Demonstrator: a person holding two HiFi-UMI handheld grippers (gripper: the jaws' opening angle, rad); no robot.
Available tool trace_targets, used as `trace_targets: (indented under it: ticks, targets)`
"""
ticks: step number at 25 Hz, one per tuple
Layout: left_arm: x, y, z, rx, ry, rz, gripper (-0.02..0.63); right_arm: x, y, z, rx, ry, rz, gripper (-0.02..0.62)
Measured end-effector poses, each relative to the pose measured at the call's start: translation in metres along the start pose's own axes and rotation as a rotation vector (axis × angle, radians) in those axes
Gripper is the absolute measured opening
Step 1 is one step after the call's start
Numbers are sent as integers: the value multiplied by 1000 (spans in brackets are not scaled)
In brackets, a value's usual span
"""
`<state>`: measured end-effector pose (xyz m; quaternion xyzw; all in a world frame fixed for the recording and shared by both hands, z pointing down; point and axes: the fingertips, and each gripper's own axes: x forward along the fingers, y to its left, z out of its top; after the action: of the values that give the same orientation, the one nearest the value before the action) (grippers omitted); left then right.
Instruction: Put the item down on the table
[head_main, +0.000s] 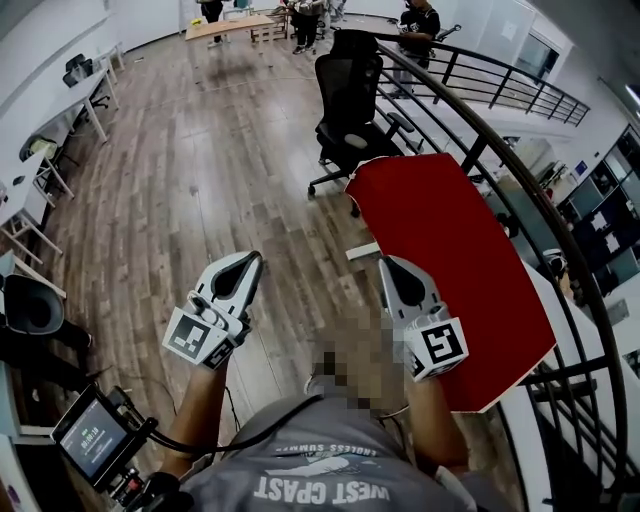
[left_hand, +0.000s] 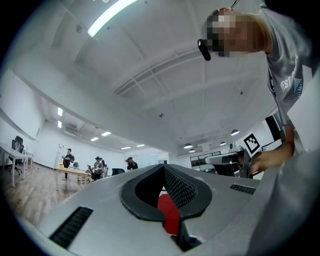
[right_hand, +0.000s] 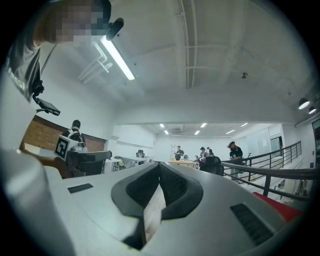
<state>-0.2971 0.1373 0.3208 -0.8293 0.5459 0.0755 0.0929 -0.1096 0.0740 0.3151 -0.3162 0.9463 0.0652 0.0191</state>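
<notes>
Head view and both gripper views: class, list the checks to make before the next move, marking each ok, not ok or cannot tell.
1. Left hand-held gripper jaws shut: ok.
2. Right hand-held gripper jaws shut: ok.
3. Item gripped: none seen at either gripper's tips: not ok.
4. Red rectangular tabletop in view, ahead on the right: ok.
5. Black wheeled office chair apart from both grippers: ok.
</notes>
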Motion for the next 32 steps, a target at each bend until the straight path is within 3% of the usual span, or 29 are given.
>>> trace_targets:
  ticks: [5,10,15,18,21,32]
  targets:
    - [-19,-10,15,-24,-30,7,2,-23,15,28,-52,-11,7,3]
    - [-73,-69,72,48,-60,13,2,-94,59,76,-62,-48,47,3]
    - [-91,-118,79,55,-55,55,2,-152,59,90,-60,-67,81,3]
    - [-95,-161,77,5,-39,83,2,-195,49,93,-41,-59,96,3]
    - [-94,-217,84,44,-15,84,2,-247,38,91,-30,-42,109,3]
    - [-117,-396,94,63,38,81,2,-432,3,89,22,-49,82,3]
